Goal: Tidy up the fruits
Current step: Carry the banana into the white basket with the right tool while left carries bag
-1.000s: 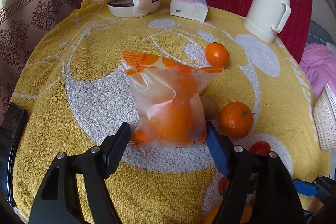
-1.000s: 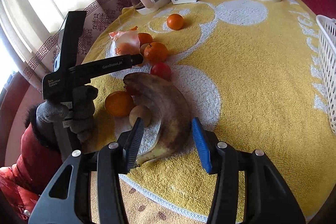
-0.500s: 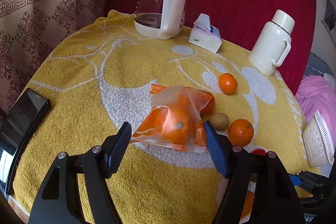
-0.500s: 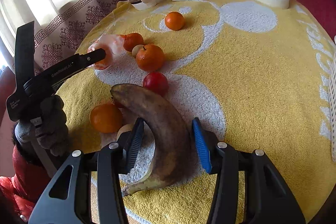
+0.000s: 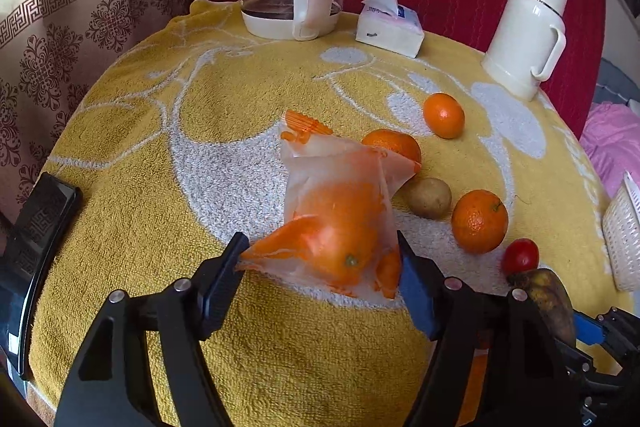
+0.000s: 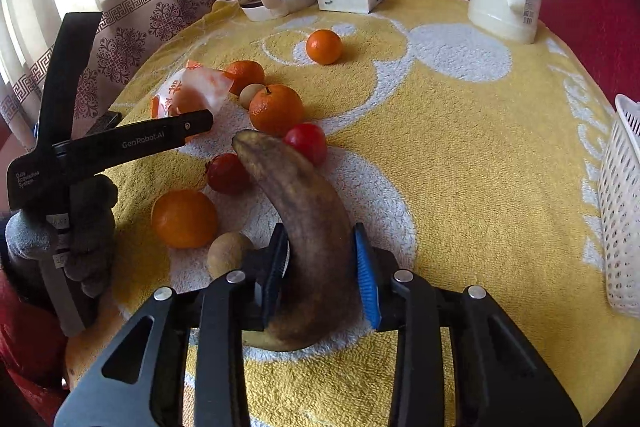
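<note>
The right gripper (image 6: 320,271) is closing its fingers across a browned banana (image 6: 308,227), whose long axis runs straight ahead; the left gripper (image 5: 320,275) fingers pinch a bagged orange (image 5: 340,227).

Left tool (image 5: 320,263) grips bagged orange (image 5: 340,227) above towel (image 5: 160,155).

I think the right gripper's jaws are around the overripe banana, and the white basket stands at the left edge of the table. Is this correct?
Not quite. The right gripper has its jaws closing around the banana, but the white basket stands at the right edge of the table, as the right wrist view shows.
</note>
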Motion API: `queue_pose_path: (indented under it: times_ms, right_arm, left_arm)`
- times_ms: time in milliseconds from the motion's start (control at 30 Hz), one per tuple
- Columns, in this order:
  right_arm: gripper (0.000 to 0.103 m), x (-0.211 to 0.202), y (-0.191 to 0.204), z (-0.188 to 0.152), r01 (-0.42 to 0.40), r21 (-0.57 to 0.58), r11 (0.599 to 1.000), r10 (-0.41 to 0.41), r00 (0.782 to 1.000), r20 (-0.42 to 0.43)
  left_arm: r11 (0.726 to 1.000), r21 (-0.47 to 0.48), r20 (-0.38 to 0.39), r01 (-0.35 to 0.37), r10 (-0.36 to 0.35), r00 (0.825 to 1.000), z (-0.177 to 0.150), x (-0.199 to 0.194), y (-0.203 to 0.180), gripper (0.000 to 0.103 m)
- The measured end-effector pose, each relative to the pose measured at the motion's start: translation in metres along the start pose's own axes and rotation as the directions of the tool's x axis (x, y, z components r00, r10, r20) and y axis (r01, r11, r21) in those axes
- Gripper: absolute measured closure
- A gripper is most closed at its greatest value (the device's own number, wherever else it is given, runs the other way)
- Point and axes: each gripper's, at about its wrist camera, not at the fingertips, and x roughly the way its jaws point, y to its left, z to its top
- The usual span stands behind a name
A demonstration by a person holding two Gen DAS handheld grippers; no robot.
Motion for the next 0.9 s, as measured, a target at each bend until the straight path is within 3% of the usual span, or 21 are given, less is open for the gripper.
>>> queue_pose_path:
  times_ms: [233,500,667,900]
  right_arm:
    - [0.069,-0.023,-0.008,-0.003,-0.064,0.092,0.994,0.058,0.996,0.067]
    - [0.069,-0.049,-0.029,-0.001,-0.117,0.206,0.972,0.093,0.988,0.125]
    - [0.069,-0.075,-0.047,0.001,-0.114,0.249,0.962,0.067,0.980,0.189]
    - [0.069,-0.114,-0.098,0.002,-0.035,0.350,0.936,-0.063,0.962,0.265]
  left_arm:
    - [0.998,-0.032,0.089,0.055,-0.052,0.995,-0.001,-0.019,0.009,0.036]
    - [0.990,-0.046,0.139,0.135,-0.128,0.982,0.001,-0.032,0.009,0.036]
    - [0.991,-0.030,0.148,0.131,-0.126,0.981,-0.001,-0.034,0.004,0.036]
    - [0.993,-0.027,0.144,0.116,-0.111,0.983,-0.002,-0.032,0.002,0.036]
